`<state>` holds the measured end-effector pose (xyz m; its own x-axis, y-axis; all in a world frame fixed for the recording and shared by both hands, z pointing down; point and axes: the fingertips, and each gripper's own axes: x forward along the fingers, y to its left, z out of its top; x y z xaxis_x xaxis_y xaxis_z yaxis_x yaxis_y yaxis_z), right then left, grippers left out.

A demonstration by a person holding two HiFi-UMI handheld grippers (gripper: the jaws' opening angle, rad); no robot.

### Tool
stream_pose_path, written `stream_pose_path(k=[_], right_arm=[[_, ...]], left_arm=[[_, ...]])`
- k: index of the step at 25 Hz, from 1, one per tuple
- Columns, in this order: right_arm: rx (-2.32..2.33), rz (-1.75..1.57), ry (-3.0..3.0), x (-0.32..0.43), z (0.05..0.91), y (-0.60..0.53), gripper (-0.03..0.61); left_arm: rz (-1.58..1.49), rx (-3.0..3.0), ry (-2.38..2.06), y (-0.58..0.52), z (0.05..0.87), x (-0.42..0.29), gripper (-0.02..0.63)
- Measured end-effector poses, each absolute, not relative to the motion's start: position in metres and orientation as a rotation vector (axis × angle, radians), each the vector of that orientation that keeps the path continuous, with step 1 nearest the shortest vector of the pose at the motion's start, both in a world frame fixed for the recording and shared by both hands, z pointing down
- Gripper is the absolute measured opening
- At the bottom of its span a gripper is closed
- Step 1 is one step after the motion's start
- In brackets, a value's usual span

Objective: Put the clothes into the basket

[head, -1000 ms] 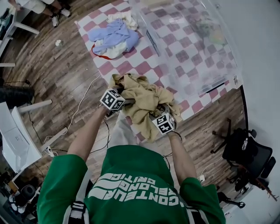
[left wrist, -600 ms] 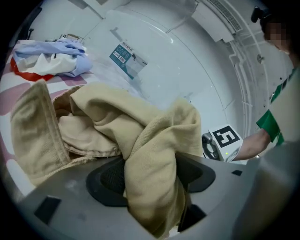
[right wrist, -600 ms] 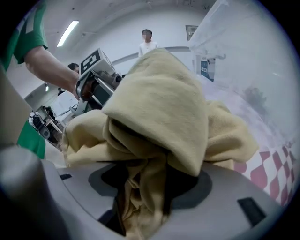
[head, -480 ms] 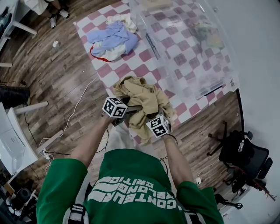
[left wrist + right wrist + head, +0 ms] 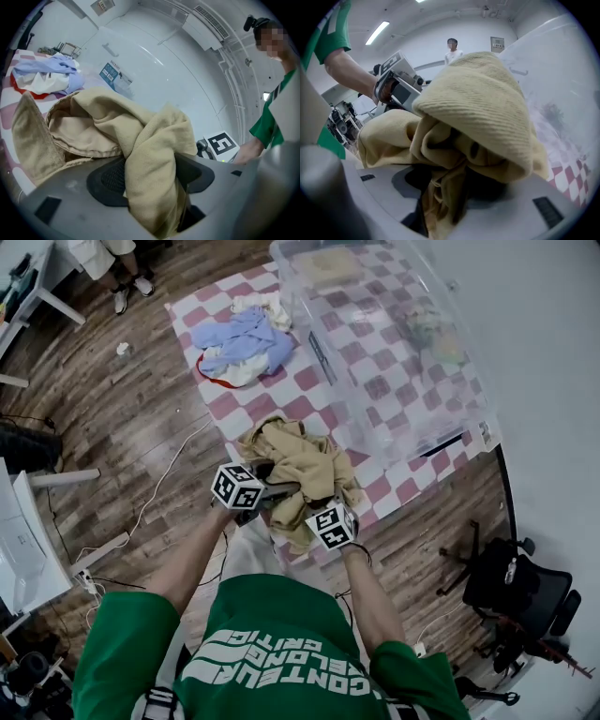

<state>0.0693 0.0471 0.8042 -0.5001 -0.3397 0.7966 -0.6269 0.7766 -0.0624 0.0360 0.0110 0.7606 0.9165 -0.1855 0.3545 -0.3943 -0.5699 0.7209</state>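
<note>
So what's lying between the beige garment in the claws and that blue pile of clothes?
Nothing: the head view shows only bare checkered cloth between the beige garment and the blue pile.

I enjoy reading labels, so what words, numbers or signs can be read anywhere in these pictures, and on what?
"CONTEUR BELONG CRITIC": white print on the green shirt, upside down in the head view.
Blue label on the clear basket: too small to read.
Wall sign in the right gripper view: too blurred.
Marker cubes: black-and-white patterns, no words.
</note>
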Motion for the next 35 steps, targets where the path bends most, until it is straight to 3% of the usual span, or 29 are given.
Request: stream_pose_path(k=[35], right_arm=[[0.930, -0.324, -2.600, 0.012, 0.481, -0.003, 0.215]], left_arm=[[0.061, 2.877, -0.830, 0.006, 0.417, -0.011, 0.291]])
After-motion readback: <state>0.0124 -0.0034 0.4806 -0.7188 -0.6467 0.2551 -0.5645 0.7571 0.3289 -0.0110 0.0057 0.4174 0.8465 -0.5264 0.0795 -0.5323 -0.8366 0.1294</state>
